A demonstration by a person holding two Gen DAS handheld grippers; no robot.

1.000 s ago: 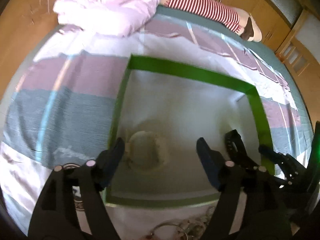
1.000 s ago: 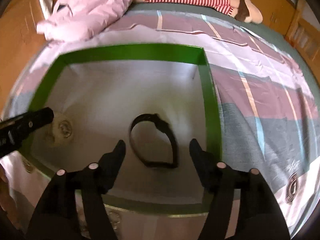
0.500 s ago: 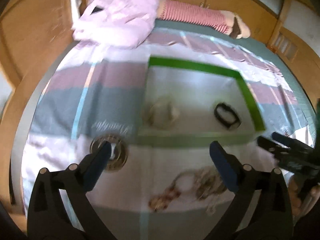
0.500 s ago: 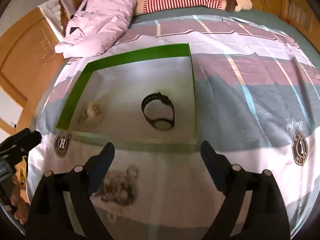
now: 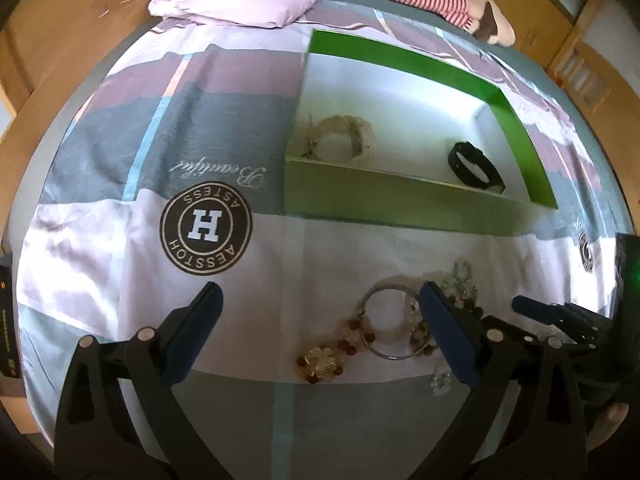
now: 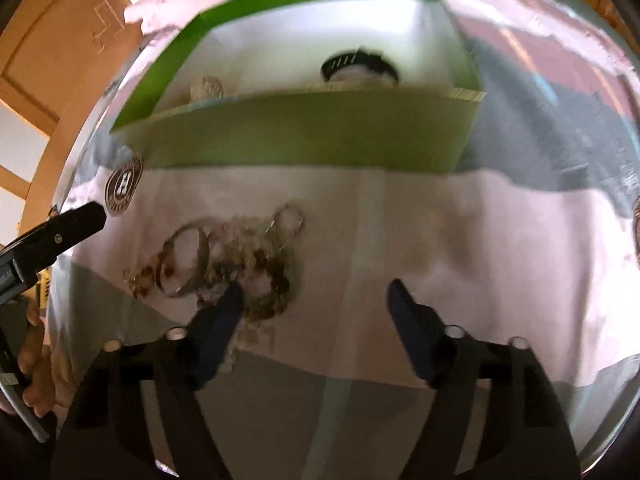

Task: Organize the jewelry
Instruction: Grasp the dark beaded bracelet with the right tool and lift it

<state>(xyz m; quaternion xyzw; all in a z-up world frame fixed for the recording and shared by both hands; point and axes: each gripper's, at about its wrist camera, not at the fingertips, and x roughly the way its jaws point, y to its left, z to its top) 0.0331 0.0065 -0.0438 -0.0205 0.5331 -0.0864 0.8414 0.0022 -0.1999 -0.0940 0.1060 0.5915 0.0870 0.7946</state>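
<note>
The left gripper and the right gripper both hang with jaws spread wide and nothing between them, above a tangle of jewelry lying on the bedsheet on the near side of the green box.

The main risk is the tangle itself. A metal ring, brown and clear beads and thin links overlap each other, so pinching one piece probably drags its neighbours along, and a dragged strand could drop short of the box or catch on its near wall. The sheet is soft and slightly wrinkled, so a low pinch may gather cloth with the beads. The ring is smooth, thin and hard, likely to slide out of flat pads.

Inside the box, on its pale floor, a whitish, rough-looking bracelet sits at the left and a black strap bracelet, looped into an oval, sits at the right, well apart. The right wrist view is blurred, so finer detail there is unclear.
</note>
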